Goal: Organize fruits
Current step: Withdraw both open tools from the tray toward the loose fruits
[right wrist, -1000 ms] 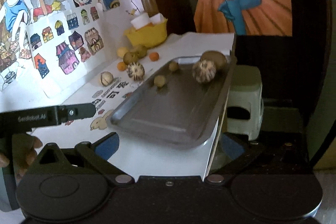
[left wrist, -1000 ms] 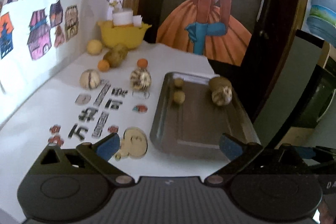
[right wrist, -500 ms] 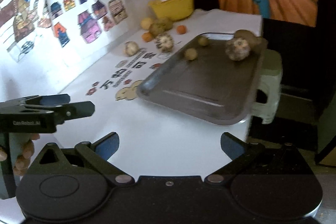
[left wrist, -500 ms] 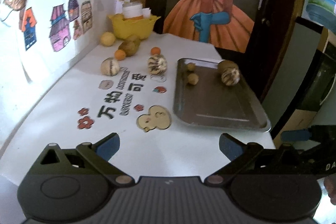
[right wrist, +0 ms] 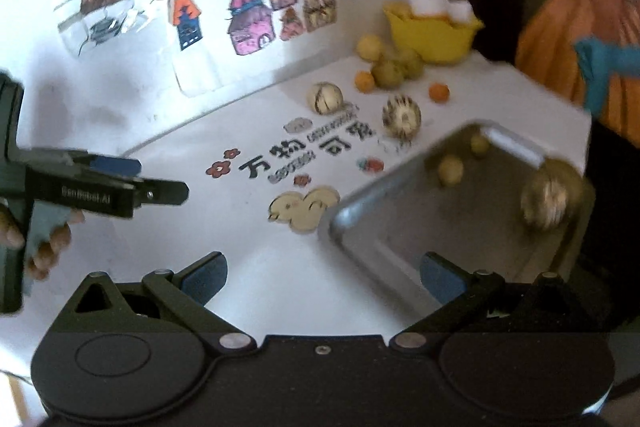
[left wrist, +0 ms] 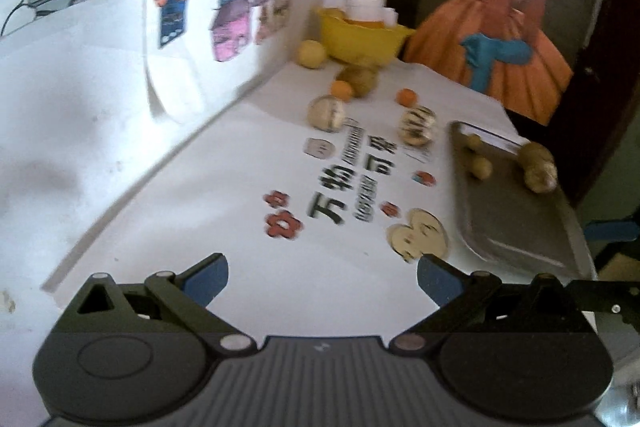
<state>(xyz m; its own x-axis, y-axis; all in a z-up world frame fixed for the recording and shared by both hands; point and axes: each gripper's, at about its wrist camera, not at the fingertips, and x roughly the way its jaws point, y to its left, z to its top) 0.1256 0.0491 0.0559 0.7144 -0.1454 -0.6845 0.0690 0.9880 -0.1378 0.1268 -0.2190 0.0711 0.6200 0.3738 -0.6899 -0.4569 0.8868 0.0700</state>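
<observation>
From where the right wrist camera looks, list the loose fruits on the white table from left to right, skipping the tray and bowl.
Pale striped fruit → small orange → green-yellow fruit → dark striped fruit → small orange. The yellow fruit and the second green one overlap the others, so they are left out.

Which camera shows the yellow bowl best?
The left wrist view: the yellow bowl sits whole near the middle, though blurred. In the right wrist view it looks smaller, farther back, and blurred too.
</observation>
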